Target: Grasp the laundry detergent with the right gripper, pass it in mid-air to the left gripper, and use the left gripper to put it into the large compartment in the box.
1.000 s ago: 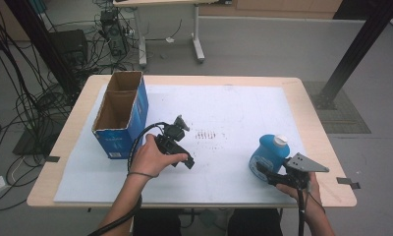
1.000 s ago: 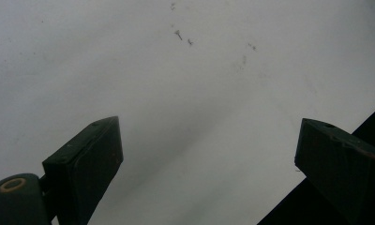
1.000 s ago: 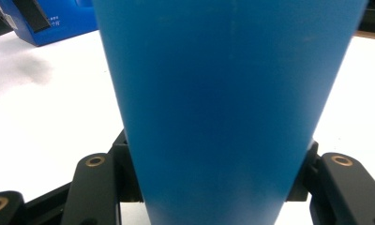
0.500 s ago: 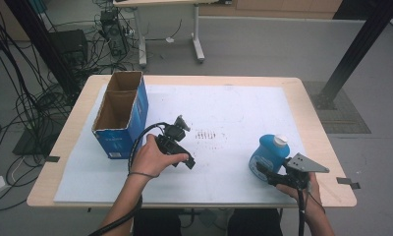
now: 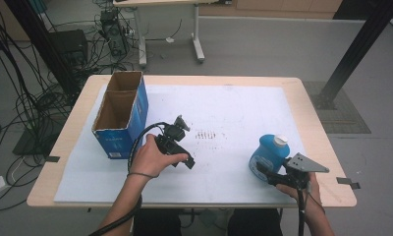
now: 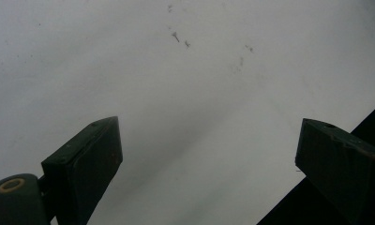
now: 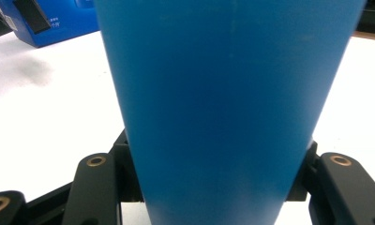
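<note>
bottle: we saw a blue bottle with a white cap, standing upright on the white sheet at the right front part of the desk
bottle look: plain blue plastic, smooth wall, no label readable; in the right gripper view the body was wide at the top of the picture and narrower toward the tongs
bottle cap: white, small, on top, facing up and a bit toward the far right
right tongs: we noted the right tongs clamped on the bottle low on its body, one jaw on each side; jaws pressed against the blue wall in the right gripper view
right hand: held the gripper at the desk's front right edge, grey three-cornered plate on top
left tongs: the left tongs stood apart with nothing between them; the left gripper view showed bare white sheet between the two black jaws
left hand: rested on the sheet near the desk's middle, well apart from the bottle
box: open cardboard box with blue sides at the left, well apart from the bottle
sheet marks: faint dark specks between the left hand and the bottle
</note>
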A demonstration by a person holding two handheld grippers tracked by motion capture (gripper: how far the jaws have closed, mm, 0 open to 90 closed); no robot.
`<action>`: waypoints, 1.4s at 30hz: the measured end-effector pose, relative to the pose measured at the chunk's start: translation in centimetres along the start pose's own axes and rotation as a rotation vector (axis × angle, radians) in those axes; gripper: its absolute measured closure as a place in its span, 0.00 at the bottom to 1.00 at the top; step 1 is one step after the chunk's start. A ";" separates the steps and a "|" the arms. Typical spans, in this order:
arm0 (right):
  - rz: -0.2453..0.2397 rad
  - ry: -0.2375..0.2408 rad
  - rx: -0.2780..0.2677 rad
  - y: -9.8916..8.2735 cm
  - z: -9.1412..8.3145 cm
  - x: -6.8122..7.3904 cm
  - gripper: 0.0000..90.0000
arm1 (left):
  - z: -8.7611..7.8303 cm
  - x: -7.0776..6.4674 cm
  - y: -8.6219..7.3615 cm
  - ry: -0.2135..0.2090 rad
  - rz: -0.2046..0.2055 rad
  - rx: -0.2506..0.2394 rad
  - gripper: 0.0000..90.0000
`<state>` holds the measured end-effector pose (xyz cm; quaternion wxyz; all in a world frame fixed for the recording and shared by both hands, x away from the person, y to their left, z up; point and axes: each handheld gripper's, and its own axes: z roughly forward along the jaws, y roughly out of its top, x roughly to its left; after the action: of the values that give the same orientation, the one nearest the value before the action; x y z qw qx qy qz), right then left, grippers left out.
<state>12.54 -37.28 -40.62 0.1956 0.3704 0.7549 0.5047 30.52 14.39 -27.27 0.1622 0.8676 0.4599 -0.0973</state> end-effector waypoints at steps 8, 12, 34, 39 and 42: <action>-0.008 -0.001 0.009 0.3 0.0 0.0 0.46 | -0.6 -0.1 -0.1 0.000 0.012 -0.007 0.09; -0.004 0.004 0.013 0.5 0.0 -0.1 0.46 | -0.9 -0.1 -0.1 -0.001 0.022 -0.009 0.09; -0.030 0.161 0.021 3.5 1.2 -2.3 0.46 | -5.3 -2.0 1.6 0.000 0.220 0.011 0.10; -0.047 0.226 0.009 4.7 1.7 -3.0 0.46 | -7.4 -2.5 2.5 -0.021 0.307 0.025 0.10; -0.055 0.251 0.011 5.5 1.9 -3.2 0.46 | -8.7 -3.1 2.9 -0.015 0.341 0.020 0.10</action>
<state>17.91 -37.34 -36.68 0.1112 0.2844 0.7862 0.5373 31.37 13.72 -17.70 0.1712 0.9338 0.3039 -0.0792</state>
